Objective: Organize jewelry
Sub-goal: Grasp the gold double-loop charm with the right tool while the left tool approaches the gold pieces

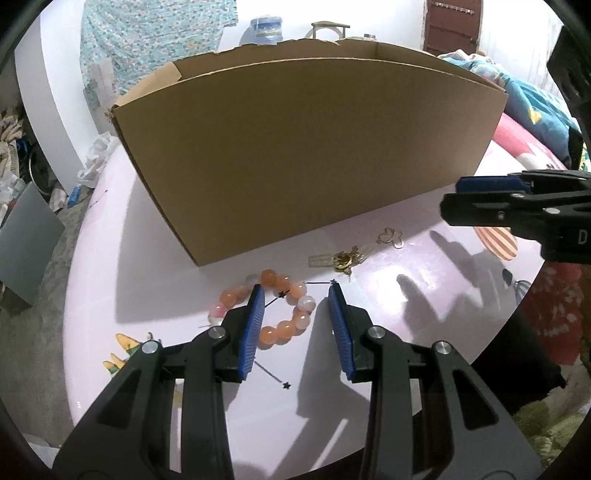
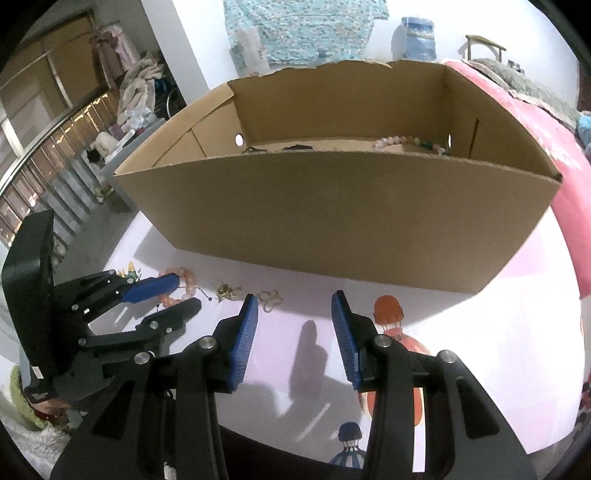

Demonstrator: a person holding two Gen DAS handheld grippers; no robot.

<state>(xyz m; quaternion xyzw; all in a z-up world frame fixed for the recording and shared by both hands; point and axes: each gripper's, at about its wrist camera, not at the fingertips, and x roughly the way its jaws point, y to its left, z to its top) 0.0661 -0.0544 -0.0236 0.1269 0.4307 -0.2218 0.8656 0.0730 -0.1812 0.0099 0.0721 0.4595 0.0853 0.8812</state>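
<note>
Counter point(image 1: 369, 369): pale pink top with printed balloons; it carries everything below.
Box point(image 1: 295, 147): open cardboard, standing at the far side; the right wrist view shows a bead bracelet point(image 2: 397, 142) inside.
Left claw point(image 1: 297, 325): jaws apart, empty, poised over the orange bracelet point(image 1: 280, 306) and a thin star chain point(image 1: 284, 384).
Right claw point(image 2: 293, 338): jaws apart, empty, above bare counter.
Gold pieces point(image 1: 347, 258): lying near the box's front wall, beside the orange bracelet.

A big blue water jug point(image 2: 416, 38) stands by the far wall, next to a patterned turquoise cloth point(image 2: 303, 29). Clothes point(image 2: 138, 96) pile up at the left, and a brown door point(image 1: 452, 26) shows behind.
</note>
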